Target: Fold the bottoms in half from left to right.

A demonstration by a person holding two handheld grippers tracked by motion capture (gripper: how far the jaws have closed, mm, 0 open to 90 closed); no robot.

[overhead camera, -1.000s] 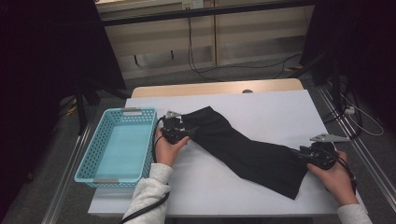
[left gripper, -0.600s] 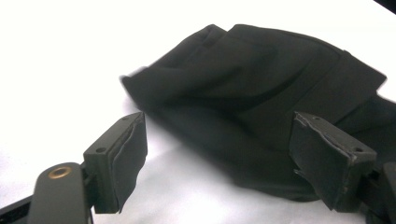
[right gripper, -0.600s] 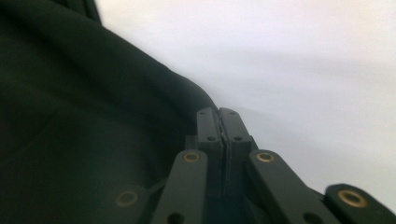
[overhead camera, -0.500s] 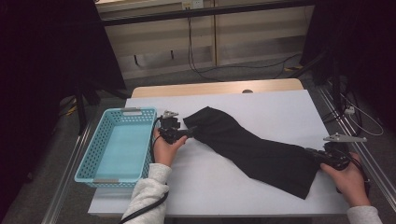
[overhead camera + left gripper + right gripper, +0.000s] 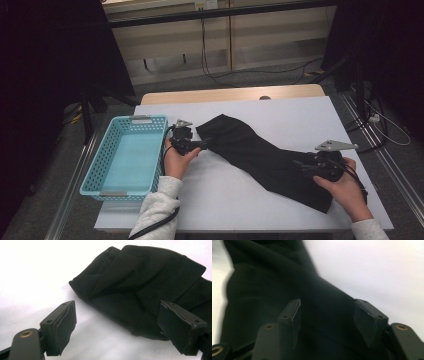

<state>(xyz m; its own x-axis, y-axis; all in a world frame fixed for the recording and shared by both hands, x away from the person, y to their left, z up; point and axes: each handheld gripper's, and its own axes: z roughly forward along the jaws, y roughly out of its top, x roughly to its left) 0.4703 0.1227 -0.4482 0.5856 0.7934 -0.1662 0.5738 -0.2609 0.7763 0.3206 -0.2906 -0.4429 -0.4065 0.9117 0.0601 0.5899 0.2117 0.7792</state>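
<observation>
Lying slantwise across the table [image 5: 235, 200] from ten o'clock to four o'clock, the black cloth [image 5: 260, 157] could bunch or slip, since both the left claw [image 5: 202, 145] and right claw [image 5: 299, 166] gape, gripping nothing.

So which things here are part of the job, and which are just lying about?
In the job:
- black cloth, stretched across the table
- left claw, open at the cloth's upper end
- right claw, jaws just opened, over the lower end

Lying about:
- blue basket, nothing in it
- cables on the floor behind
</observation>
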